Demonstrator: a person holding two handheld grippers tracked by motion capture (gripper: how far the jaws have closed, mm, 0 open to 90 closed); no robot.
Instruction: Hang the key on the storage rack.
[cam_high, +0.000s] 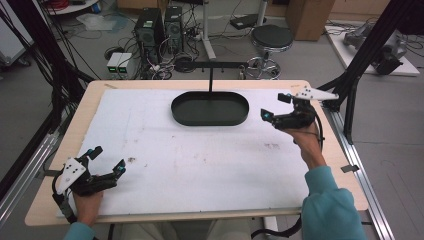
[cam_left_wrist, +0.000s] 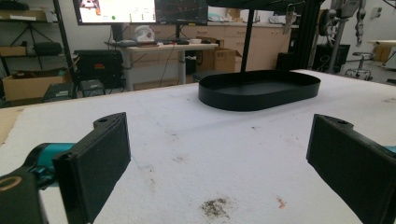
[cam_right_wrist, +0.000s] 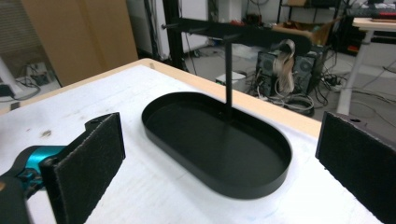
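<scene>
The black oval tray (cam_high: 210, 108) lies flat, its long axis running across the table, just left of the right gripper (cam_high: 278, 109) and well ahead of the left gripper (cam_high: 107, 160). Both grippers gape wide, empty. White sheet (cam_high: 190, 160) covers the wooden table (cam_high: 100, 85); cluttered lab behind.

No lettering, label, brand or number can be read anywhere. The monitor (cam_left_wrist: 140, 10) behind the bench in the left gripper view shows a lit display (coloured graphics and small marks), but it is too small and blurred to make out.
</scene>
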